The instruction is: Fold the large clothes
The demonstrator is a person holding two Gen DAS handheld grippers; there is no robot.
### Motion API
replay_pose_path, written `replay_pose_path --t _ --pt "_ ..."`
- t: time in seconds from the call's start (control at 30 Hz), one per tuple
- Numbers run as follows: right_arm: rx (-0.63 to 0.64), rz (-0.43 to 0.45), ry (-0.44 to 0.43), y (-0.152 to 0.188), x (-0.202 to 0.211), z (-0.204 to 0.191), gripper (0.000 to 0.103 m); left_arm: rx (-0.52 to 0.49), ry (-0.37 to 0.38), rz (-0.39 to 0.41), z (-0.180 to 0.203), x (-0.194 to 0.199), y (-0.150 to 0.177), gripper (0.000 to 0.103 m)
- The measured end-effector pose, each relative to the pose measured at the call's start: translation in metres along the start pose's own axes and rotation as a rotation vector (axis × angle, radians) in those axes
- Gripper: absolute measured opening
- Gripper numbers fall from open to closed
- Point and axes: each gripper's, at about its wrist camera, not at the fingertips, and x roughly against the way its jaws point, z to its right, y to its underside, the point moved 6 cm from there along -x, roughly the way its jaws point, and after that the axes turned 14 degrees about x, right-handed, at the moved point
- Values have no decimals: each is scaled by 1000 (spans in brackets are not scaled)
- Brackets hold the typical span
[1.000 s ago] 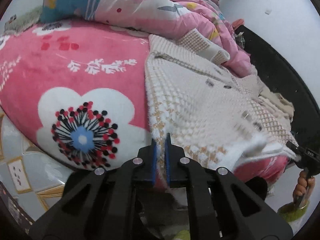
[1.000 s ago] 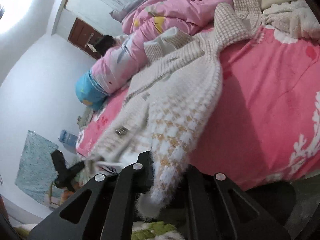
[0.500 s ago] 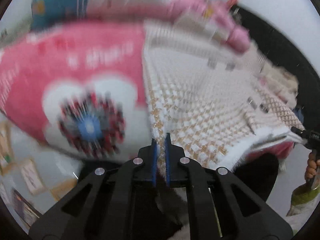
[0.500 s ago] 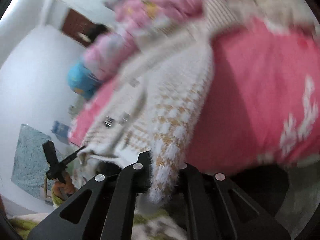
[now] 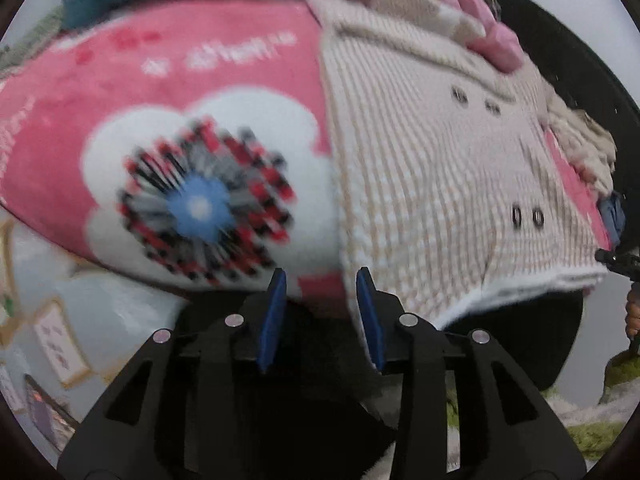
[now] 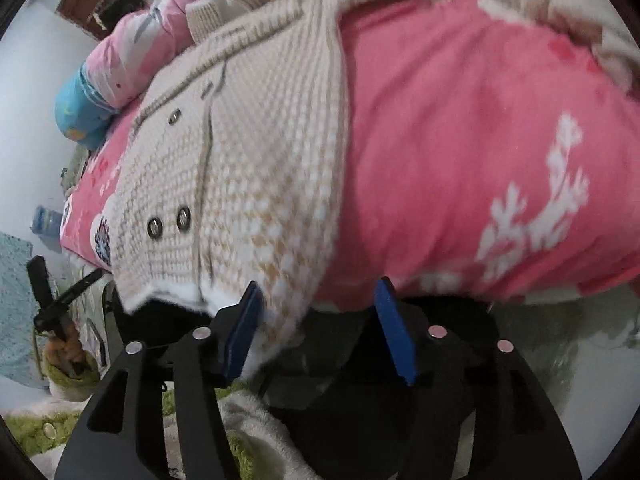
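Letting go at both hem corners: left gripper and right gripper, jaws just opened, clamping nothing now. Knit cardigan spread flat on pink floral blanket, hem overhanging the bed edge (fuzzy and heavy there). Could slide off, or snag a blue pad brushing it.

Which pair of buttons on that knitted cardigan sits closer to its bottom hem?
On the cream knitted cardigan, the two side-by-side dark round buttons low down sit closer to the hem; the other buttons lie farther up, toward the collar.
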Motion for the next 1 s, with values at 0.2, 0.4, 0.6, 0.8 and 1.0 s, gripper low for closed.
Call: replay_pose_path --t 0.2,0.4,0.6,0.8,1.0 --pt "-44 98 -240 -41 14 14 59 -6 -51 59 11 -17 -45 35" --pt "-125 182 -177 -82 -6 53 59 11 -72 42 32 -67 -73 36" --pt "-140 200 -106 -143 -74 75 32 5 -154 97 47 -90 -96 36" --pt "-8 254 11 -172 -67 55 7 -28 -194 102 51 -93 -101 38" --pt "69 249 148 -185 -73 64 7 -72 -227 102 53 -95 -102 38"
